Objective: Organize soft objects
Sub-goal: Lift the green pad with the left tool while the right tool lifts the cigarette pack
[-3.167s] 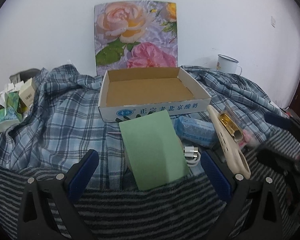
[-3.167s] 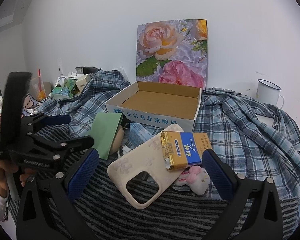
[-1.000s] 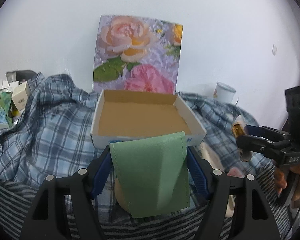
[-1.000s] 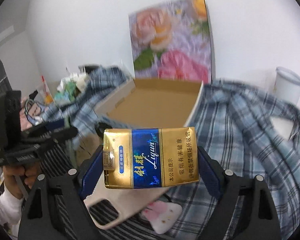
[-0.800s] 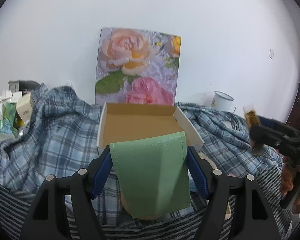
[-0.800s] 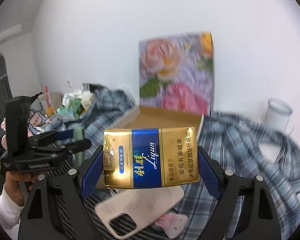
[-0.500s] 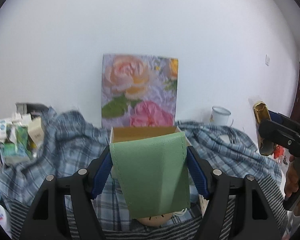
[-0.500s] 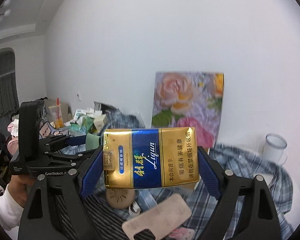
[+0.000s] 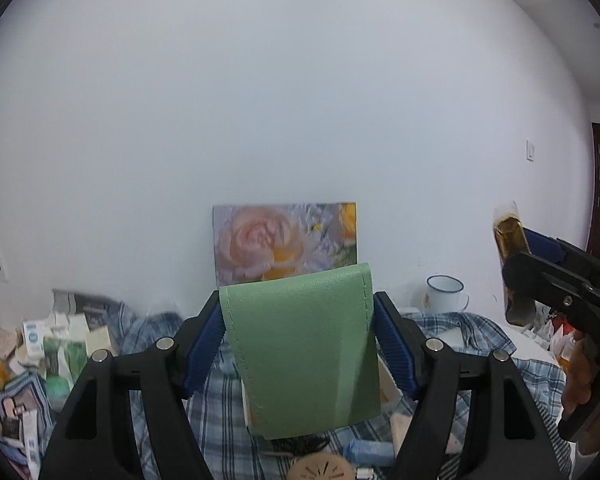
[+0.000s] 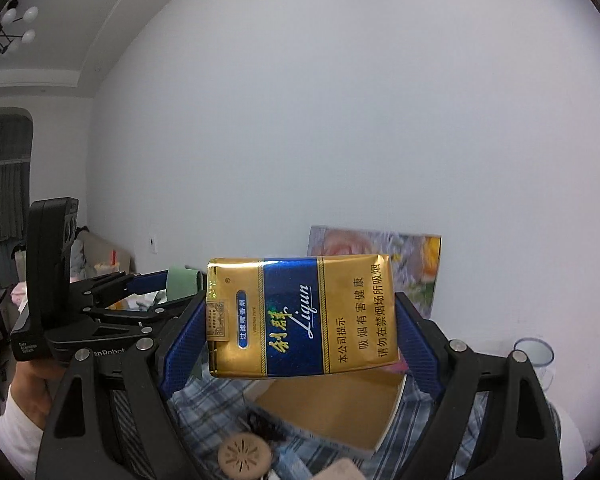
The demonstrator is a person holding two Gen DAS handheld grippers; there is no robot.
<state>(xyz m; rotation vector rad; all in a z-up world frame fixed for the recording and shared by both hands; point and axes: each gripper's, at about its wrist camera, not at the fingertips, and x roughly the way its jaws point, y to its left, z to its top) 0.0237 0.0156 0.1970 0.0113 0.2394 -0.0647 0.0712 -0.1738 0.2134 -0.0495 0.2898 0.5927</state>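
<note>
The left claw (image 9: pixel 300 344) is clamped on a green leatherette pouch (image 9: pixel 303 344), held up in the air above the plaid cloth (image 9: pixel 220 400) and cardboard box (image 10: pixel 339 412). The right claw (image 10: pixel 300 320) grips a gold-and-blue cigarette pack (image 10: pixel 300 316) by its ends, raised to the right of the pouch

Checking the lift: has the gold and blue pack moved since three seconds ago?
Yes. The gold and blue pack has gone up: it lay beside the cardboard box, now hangs above it.

text: "Liqun" (white script) | on: gold-and-blue cigarette pack (image 10: pixel 300 316) | also: Chinese print
</note>
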